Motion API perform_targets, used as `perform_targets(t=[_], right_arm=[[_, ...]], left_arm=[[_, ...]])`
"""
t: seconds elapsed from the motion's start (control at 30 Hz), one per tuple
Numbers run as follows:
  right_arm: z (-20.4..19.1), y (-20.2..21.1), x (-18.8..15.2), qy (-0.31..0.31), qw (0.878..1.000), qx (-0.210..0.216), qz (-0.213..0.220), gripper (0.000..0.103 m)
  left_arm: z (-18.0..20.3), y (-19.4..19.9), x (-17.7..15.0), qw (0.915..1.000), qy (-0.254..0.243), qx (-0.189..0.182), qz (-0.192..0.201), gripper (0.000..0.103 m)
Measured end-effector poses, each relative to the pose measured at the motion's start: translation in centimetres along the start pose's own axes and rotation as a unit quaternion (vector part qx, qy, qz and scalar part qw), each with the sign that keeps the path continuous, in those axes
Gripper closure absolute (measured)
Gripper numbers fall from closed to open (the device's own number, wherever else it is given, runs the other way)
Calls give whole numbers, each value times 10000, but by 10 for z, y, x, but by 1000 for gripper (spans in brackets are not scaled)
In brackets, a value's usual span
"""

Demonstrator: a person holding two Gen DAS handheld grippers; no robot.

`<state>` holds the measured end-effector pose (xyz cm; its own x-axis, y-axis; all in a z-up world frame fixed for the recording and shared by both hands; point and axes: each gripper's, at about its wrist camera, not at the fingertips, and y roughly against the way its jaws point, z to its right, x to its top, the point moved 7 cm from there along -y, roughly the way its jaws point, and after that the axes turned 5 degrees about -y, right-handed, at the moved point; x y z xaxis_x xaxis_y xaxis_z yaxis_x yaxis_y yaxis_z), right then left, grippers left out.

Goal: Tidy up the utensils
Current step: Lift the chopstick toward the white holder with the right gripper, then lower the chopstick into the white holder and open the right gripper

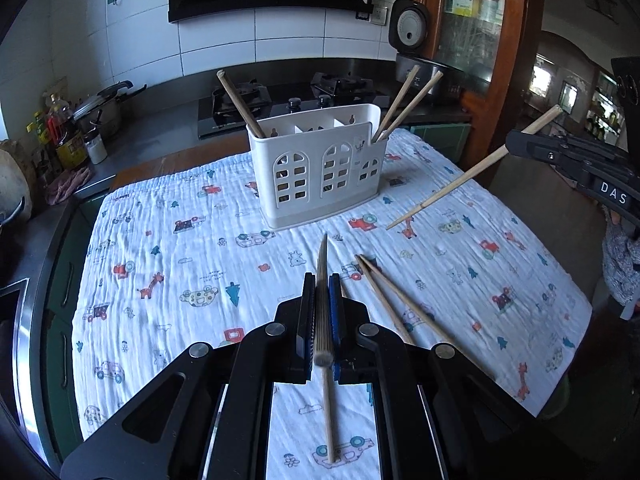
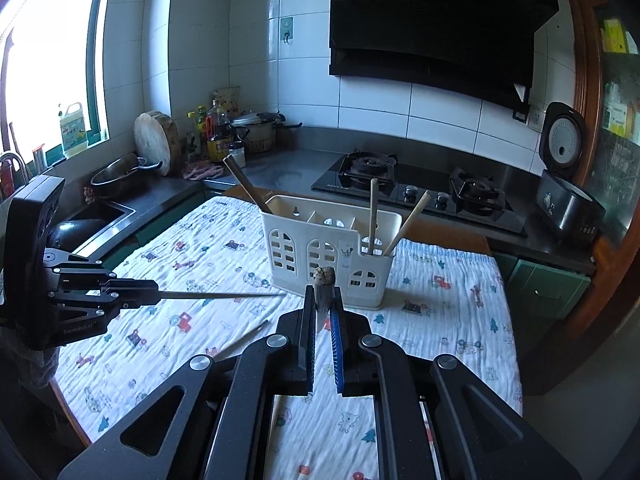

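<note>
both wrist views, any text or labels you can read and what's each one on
"DAS": white letters on the right gripper body, cut off at the frame edge.
"GenRobot.AI": faint print on the left gripper body.
Bottle labels, stove front print, green wall sign, utensil holder sticker: too small or blurred to read.

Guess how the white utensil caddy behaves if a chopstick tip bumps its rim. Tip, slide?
The utensil caddy is probably light: thin perforated plastic, with only three chopsticks inside. It is tall over a narrow base, so a push at the rim could tip it. The crinkled cloth under it may grip the base, so tipping seems likelier than sliding.
</note>
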<state>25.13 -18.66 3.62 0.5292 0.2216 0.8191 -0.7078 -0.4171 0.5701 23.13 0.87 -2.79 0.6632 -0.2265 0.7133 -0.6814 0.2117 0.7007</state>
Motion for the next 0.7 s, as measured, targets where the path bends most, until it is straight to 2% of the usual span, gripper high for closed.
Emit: perform_targets(t=[0.13, 0.27, 0.5, 0.7], right_arm=[[0, -4, -5, -22, 10000, 32, -58, 96], [4, -3, 4, -41, 10000, 12, -13, 96], [23, 12, 56, 15, 9994, -225, 269, 96], [44, 9, 99, 29, 9987, -447, 233, 96]], left_arm=[[-2, -2, -2, 9999, 104, -27, 24, 98], [-3, 9, 13, 9998, 75, -25, 186, 98], [-1, 39, 66, 9977, -41, -152, 665, 98], [-5, 61, 122, 9936, -107, -114, 1115, 98]])
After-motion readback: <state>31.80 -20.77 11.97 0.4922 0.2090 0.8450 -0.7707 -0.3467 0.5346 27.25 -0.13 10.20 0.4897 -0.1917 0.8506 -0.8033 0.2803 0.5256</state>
